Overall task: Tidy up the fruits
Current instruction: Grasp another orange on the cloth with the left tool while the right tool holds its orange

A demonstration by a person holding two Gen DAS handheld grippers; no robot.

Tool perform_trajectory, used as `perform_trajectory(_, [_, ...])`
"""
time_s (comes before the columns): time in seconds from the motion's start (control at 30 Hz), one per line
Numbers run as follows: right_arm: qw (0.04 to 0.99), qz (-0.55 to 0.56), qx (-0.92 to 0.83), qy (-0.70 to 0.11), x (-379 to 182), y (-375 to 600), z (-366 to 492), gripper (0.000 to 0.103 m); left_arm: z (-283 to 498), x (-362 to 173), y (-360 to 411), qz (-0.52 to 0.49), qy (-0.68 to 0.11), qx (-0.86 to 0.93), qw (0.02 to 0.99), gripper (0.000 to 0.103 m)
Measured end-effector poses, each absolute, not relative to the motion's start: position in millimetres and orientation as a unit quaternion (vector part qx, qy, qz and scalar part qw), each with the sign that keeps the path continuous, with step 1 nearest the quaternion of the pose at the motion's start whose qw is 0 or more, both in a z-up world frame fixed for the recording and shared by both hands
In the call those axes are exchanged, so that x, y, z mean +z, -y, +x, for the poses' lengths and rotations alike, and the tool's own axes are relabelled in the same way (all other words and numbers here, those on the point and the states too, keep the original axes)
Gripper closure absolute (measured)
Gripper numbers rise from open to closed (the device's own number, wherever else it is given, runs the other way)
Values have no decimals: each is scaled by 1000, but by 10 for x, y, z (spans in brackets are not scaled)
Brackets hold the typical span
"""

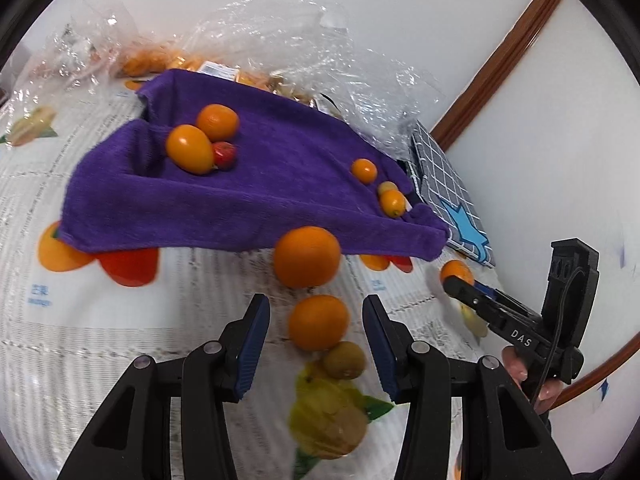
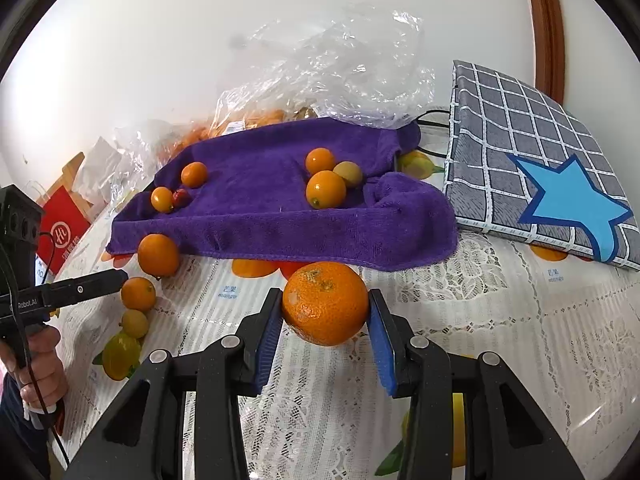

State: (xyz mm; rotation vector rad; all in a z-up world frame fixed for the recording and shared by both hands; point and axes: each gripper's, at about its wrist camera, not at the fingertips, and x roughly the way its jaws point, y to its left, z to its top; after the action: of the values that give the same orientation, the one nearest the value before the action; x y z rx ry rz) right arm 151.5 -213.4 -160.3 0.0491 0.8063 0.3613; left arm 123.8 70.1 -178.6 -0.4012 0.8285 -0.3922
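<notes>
A purple towel (image 1: 248, 184) (image 2: 280, 208) lies on the table with several small orange fruits and a red one (image 1: 224, 155) on it. My left gripper (image 1: 316, 320) is open, its jaws either side of a small orange (image 1: 319, 322) on the tablecloth, apart from it. A bigger orange (image 1: 307, 256) sits just ahead, and a small yellow-green fruit (image 1: 345, 360) lies near the right jaw. My right gripper (image 2: 325, 312) is shut on a mandarin (image 2: 325, 303), in front of the towel's near edge. The left gripper also shows in the right wrist view (image 2: 100, 280).
Clear plastic bags (image 2: 340, 72) with more fruit lie behind the towel against the white wall. A grey checked box with a blue star (image 2: 532, 176) stands right of the towel. A red paper bag (image 2: 64, 232) is at the far left. The tablecloth (image 2: 500, 320) has printed fruit pictures.
</notes>
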Motion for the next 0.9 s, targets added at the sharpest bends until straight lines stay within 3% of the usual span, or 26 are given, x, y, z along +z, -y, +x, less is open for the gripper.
perform_trajectory(0.4, [903, 23, 173, -392, -1611, 2140, 1513, 61, 1276, -1846, -514, -147, -412, -155, 886, 57])
perform_trajectory(0.53, [902, 19, 176, -393, -1614, 2118, 1511, 61, 1258, -1843, -485, -135, -409, -150, 890, 60])
perform_trajectory(0.6, [902, 17, 180, -393, -1617, 2110, 1514, 61, 1250, -1847, -467, -129, -409, -152, 891, 69])
perform_trajectory(0.9, [902, 21, 183, -392, -1615, 2120, 1512, 61, 1195, -1803, -540, -141, -384, -138, 902, 68])
